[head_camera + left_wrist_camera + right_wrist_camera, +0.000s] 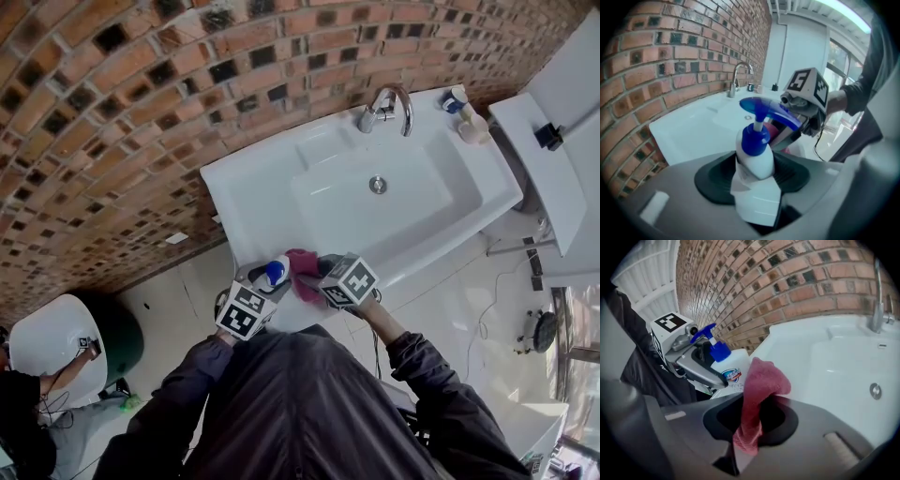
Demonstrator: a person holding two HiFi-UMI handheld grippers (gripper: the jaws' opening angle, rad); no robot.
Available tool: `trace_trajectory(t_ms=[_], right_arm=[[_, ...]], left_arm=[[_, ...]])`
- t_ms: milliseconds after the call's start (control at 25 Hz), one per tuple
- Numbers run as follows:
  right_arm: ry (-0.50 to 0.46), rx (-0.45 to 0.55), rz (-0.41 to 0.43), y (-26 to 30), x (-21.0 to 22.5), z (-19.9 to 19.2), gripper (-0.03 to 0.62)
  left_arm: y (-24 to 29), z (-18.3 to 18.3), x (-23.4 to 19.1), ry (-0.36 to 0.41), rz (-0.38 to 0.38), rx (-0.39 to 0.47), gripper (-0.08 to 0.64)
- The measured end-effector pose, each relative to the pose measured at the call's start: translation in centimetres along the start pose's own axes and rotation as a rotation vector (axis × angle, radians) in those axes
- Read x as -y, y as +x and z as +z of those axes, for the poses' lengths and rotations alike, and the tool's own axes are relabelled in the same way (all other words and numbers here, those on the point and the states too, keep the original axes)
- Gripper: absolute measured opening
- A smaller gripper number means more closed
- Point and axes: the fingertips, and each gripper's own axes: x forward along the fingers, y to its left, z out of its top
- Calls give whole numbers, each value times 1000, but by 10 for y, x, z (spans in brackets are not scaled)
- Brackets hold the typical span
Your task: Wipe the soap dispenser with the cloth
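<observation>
A white soap dispenser [276, 272] with a blue pump [754, 136] stands upright between the jaws of my left gripper [757, 206], over the sink's near rim [234, 192]. A dark gap shows beside the bottle's base, so the jaws stand open around it. My right gripper [745, 441] is shut on a pink cloth [761, 380], whose free end bunches up above the jaws. In the right gripper view the cloth hangs just right of the bottle [733, 369]; whether they touch I cannot tell. In the head view the cloth [302, 270] lies between both grippers.
The white sink has a chrome faucet [389, 108] at the back and a drain [378, 185] in its basin. Small bottles [464, 112] sit at the back right corner. A brick wall [112, 112] runs behind. A white-lidded green bin [66, 342] stands at the left on the floor.
</observation>
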Motion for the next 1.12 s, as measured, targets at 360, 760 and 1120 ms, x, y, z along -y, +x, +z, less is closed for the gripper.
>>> trace_trajectory(t_ms=[360,760,1120], right_arm=[[-255,217,100,-44,-6,78,69],[-428,-138,153,13,10,30,68],[-540,-249,73,14,22,23,69]], left_arm=[[-2,0,-1,158,-152,-19,232],[-1,4,4,279,-268,-2,229],[1,3,3,399,-315,-30,229]])
